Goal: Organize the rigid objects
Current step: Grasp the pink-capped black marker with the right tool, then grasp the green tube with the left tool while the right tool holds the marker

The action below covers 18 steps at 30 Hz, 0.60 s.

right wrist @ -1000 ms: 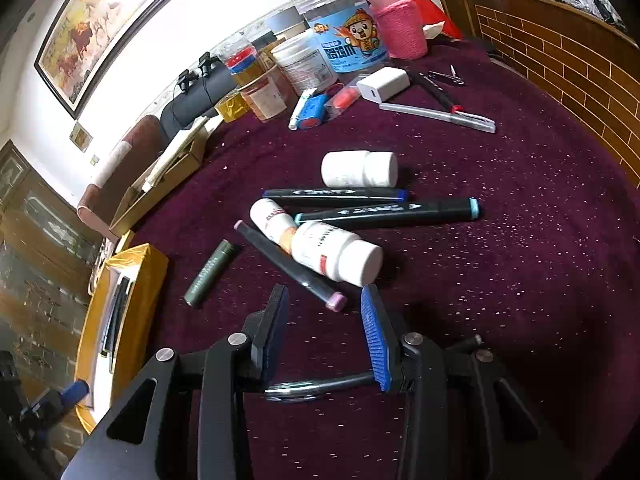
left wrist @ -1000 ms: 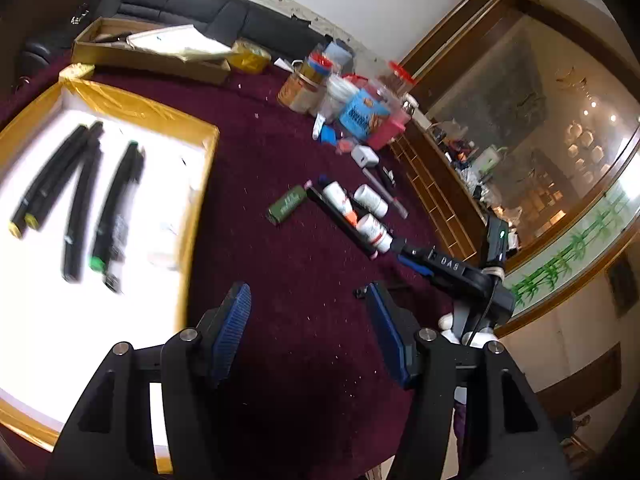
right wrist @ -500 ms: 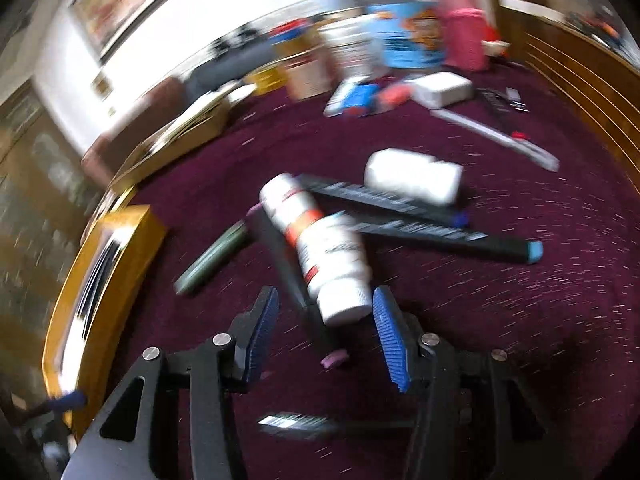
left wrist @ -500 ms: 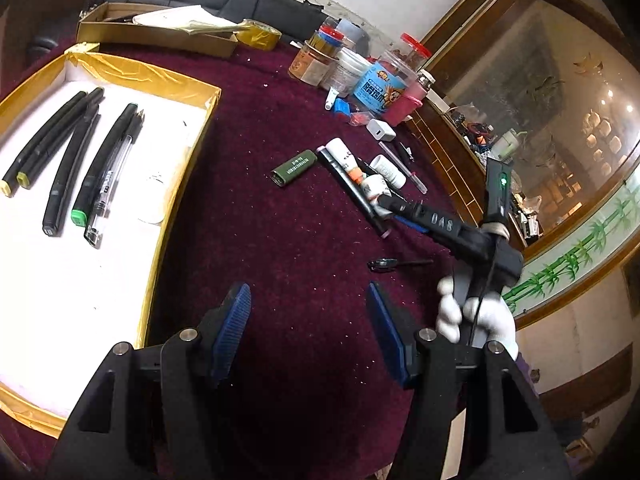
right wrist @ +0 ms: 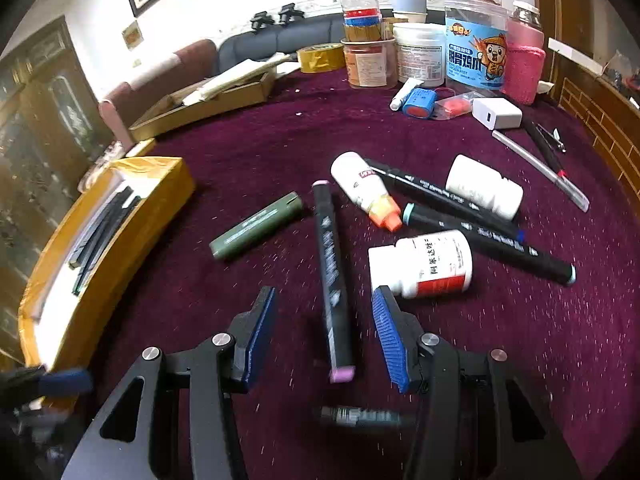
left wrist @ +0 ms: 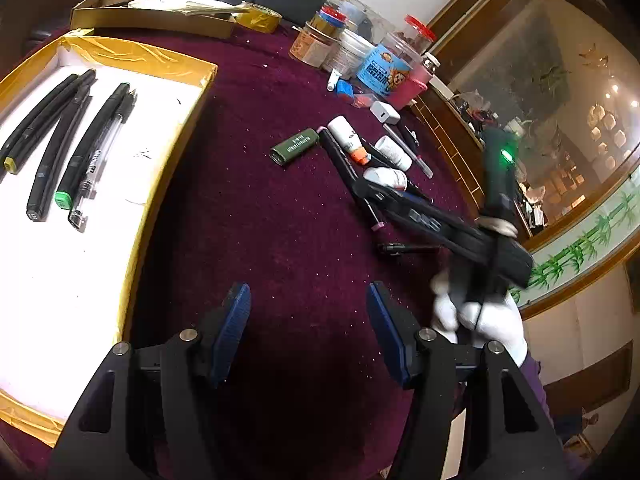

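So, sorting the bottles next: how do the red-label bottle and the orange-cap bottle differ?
The red-label bottle is squat and wide with a flat white cap; the orange-cap bottle is slimmer and tapers to an orange nozzle. The red-label bottle lies nearer the right claw. Both are white and lie on their sides.

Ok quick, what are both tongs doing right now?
Left tongs: open, holding nothing.
Right tongs: open around the pink-tipped black marker, not gripping it.

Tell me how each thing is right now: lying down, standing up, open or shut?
Right gripper: open, fingers either side of the pink-tipped marker, not pressing.
Left gripper: open, empty.
Pink-tipped marker: lying flat, capped.
Red-label bottle: on its side, capped.
Green tube: lying flat.
Blue jar: upright, lidded.
Yellow box: open, pens inside.
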Motion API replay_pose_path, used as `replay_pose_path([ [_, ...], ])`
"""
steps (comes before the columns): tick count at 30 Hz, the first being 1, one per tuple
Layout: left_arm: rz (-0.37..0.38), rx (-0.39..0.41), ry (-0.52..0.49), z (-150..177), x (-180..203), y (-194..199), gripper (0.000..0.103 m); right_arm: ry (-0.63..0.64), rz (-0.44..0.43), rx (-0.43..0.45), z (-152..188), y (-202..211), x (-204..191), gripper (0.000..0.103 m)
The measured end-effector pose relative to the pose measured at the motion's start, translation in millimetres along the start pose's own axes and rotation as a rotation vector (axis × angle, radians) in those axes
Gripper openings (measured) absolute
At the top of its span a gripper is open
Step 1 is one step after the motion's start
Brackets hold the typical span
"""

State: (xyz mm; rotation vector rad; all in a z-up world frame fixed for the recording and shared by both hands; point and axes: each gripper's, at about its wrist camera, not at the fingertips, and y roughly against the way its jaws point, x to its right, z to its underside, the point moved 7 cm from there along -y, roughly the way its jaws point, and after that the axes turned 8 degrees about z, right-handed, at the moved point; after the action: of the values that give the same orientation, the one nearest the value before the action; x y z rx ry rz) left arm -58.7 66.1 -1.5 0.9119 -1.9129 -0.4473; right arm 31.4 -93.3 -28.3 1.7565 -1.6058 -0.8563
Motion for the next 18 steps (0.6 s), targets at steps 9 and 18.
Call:
replay_pose_path([
  [9,-0.116,0.012,-0.140,-33,14,-6,0.059,-0.054,0.075,-0.032,-4,-19,2,0.013],
  [18,-0.198,-0.077,-0.236,-89,8,-86,0.058,-0.280,-0.168,-0.012,14,-7,35,0.013],
])
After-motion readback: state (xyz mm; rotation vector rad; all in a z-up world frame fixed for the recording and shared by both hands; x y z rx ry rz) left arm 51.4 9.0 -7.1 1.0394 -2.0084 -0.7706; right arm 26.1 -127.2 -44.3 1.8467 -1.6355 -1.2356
